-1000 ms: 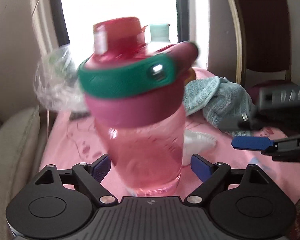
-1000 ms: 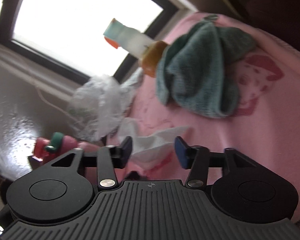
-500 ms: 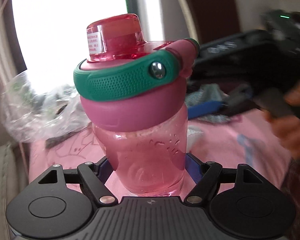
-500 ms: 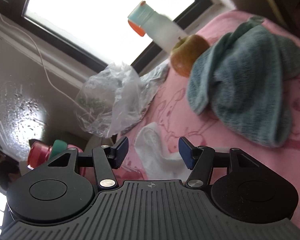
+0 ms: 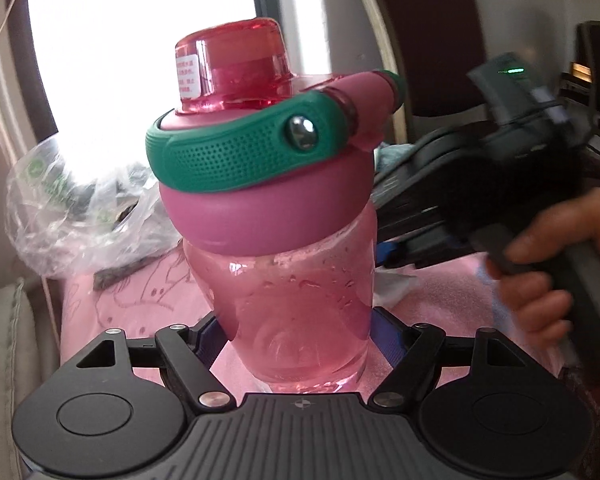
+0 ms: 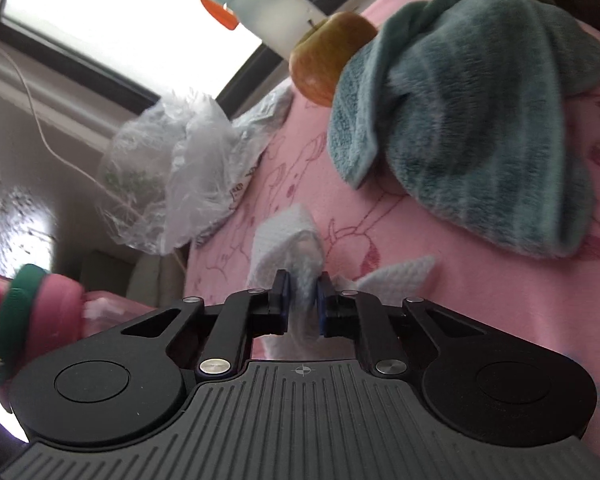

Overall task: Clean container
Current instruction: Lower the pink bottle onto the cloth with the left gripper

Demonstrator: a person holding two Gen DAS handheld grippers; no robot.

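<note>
The left gripper (image 5: 300, 336) clamps the bottle (image 5: 284, 216) upright at frame centre. The right gripper (image 6: 303, 308) pinches the tissue (image 6: 296, 240) on the pink cloth (image 6: 480, 312). Next, I judge, lift the tissue to wipe the bottle.

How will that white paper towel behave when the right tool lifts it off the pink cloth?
Probably floppy: the white paper towel is already crumpled where the right tool pinches it, with loose corners splaying on the pink cloth. It looks thin and light, so it should lift easily and droop. It may tear if dragged.
</note>
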